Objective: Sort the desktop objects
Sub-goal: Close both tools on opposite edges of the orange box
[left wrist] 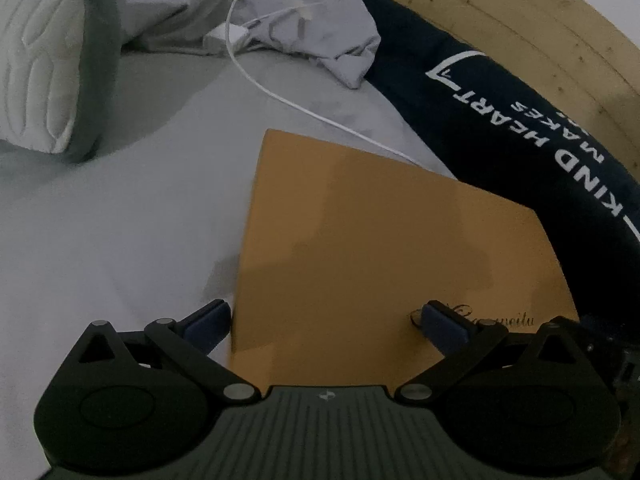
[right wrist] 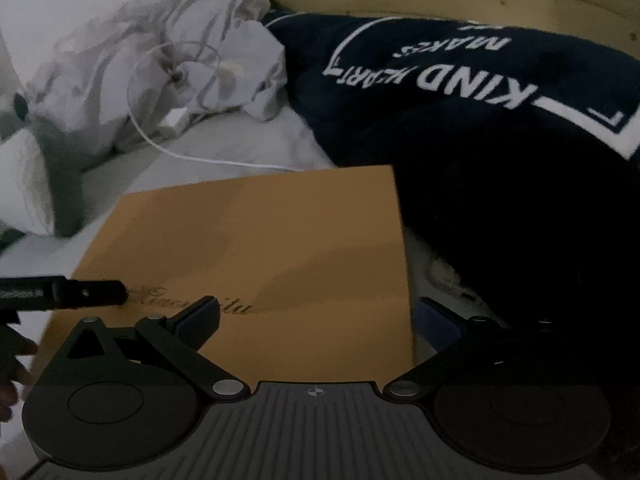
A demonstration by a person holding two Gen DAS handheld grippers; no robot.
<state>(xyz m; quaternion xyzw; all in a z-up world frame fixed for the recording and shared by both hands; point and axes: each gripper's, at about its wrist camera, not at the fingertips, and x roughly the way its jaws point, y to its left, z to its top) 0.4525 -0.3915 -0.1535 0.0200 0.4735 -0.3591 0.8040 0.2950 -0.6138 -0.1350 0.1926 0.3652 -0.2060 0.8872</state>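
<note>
A flat orange box point(left wrist: 372, 248) with script lettering lies on the grey bed sheet point(left wrist: 120, 220). My left gripper point(left wrist: 332, 320) is open over its near left corner, one finger off the left edge and one above the lid. The box also shows in the right wrist view point(right wrist: 280, 248). My right gripper point(right wrist: 320, 316) is open over its near right corner, the right finger beyond the edge. The left gripper's finger point(right wrist: 72, 292) reaches in from the left over the lid.
A white cable point(left wrist: 280, 96) with a plug runs across the sheet behind the box. A dark blue garment point(left wrist: 500, 120) with white lettering lies along the right. A crumpled grey cover point(left wrist: 312, 20), a quilted pillow point(left wrist: 44, 64) and a wooden board point(left wrist: 540, 20) stand behind.
</note>
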